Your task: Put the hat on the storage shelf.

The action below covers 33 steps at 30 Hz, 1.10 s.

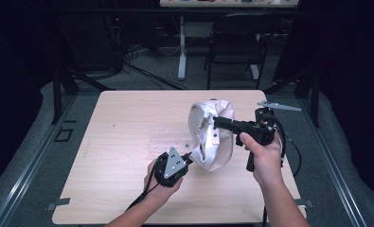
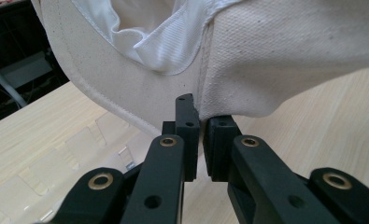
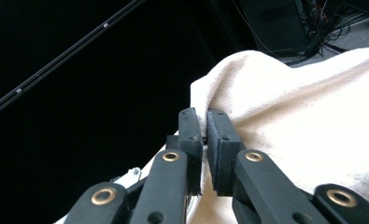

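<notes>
the left tool (image 1: 190, 161) is clamped on the lower hem of the cream cloth bag (image 1: 213, 137), held up over the counter (image 1: 123, 118) right of its middle. the right tool (image 1: 216, 124) pinches the bag's upper edge. to do this well, i judge both grips should stay firm while the mouth is spread. open room lies left; the counter's right edge is near.
</notes>
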### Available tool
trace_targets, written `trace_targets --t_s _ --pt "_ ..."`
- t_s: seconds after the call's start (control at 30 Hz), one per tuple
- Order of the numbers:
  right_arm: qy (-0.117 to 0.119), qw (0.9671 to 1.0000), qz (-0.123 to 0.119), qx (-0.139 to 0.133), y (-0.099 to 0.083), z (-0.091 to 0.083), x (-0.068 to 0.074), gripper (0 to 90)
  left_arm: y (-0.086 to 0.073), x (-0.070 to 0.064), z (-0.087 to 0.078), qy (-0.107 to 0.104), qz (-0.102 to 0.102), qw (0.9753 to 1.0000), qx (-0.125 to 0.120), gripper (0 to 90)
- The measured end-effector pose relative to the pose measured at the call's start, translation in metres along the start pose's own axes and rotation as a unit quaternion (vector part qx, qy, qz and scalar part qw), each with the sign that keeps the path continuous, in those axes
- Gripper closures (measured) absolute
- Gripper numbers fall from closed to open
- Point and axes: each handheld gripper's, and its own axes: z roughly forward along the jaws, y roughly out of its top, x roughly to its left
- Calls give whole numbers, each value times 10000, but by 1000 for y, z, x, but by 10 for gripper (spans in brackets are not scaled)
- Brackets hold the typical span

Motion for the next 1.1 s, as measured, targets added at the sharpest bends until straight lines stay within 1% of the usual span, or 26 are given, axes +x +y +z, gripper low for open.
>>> trace_targets --t_s 0.03,0.17,0.27,0.37,0.4,0.53,0.7,0.77,0.83,0.87,0.93,0.97,1.1 --pt "-12 10000 16 34 0 3 -1 856 0 4 1 -10 -30 10000 2 861" --pt "-40 10000 31 68 -1 7 -3 856 -2 10 3 -35 -103 9999 2 861" --pt "-70 9999 67 112 -2 10 -7 856 -3 15 4 -78 -205 9998 10 861" --pt "-83 9998 106 157 -3 15 -12 856 -5 20 6 -133 -236 9996 42 861" --pt "-83 9998 106 157 -3 15 -12 856 -5 20 6 -133 -236 9996 42 861" --pt "-104 9997 145 188 -3 21 -16 856 -7 30 7 -198 -298 9994 44 860" --pt "-124 9995 187 206 -2 26 -18 856 -6 39 9 -249 -309 9992 95 860" --pt "-154 9994 203 227 -2 28 -20 856 -7 42 9 -238 -313 9992 100 860" --pt "-160 9995 207 189 -2 30 -21 856 -7 44 9 -216 -292 9993 121 860" --pt "-153 9994 222 234 -1 30 -21 856 -7 44 9 -216 -292 9993 121 860" --pt "-151 9994 218 230 -1 32 -21 856 -7 47 10 -206 -290 9993 129 860" --pt "-173 9992 226 273 -1 34 -22 856 -8 50 12 -248 -295 9991 166 859" --pt "-229 9991 219 294 -2 38 -23 856 -12 54 16 -302 -313 9989 174 859"
